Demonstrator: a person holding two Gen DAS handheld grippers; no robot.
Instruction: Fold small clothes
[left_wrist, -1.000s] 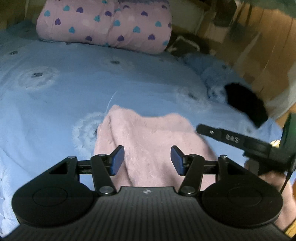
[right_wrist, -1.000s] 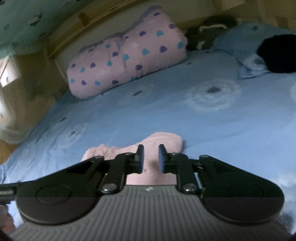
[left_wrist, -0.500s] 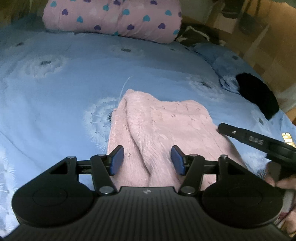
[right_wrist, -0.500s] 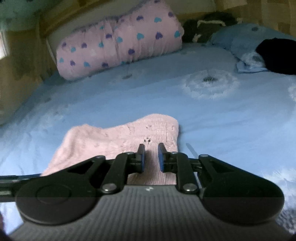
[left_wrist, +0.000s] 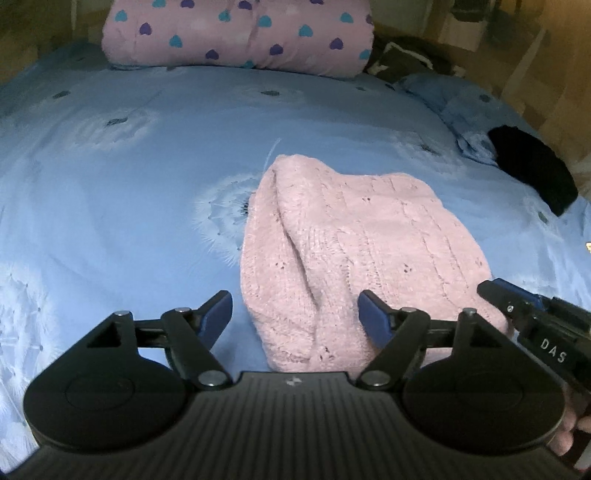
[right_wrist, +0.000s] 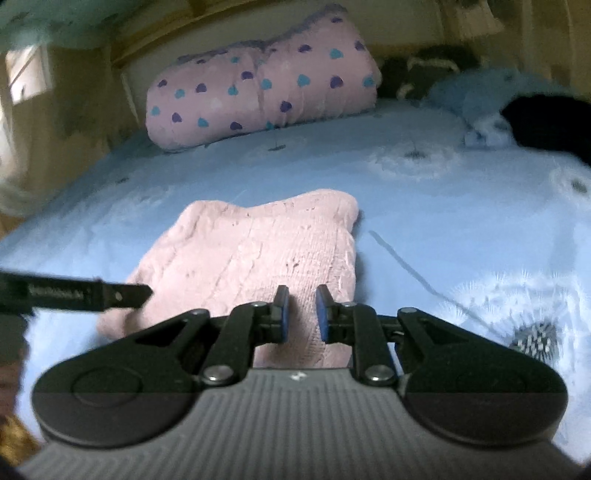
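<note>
Pink knit garment (left_wrist: 354, 251) lies under the widening left gripper (left_wrist: 295, 314).

A home bedroom: blue dandelion-print bedsheet (left_wrist: 147, 155), heart-patterned pink quilt roll (left_wrist: 236, 33).

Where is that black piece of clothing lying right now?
The black garment lies at the far right edge of the blue bedsheet in the left wrist view, beside a rumpled blue pillow, well beyond the pink knitted garment.

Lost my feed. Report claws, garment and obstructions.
Left claw open, jaws just widened over the pink knitted garment. Right claw narrowly open, empty. Garment lies bunched on blue bedsheet. Nothing in the way.
</note>
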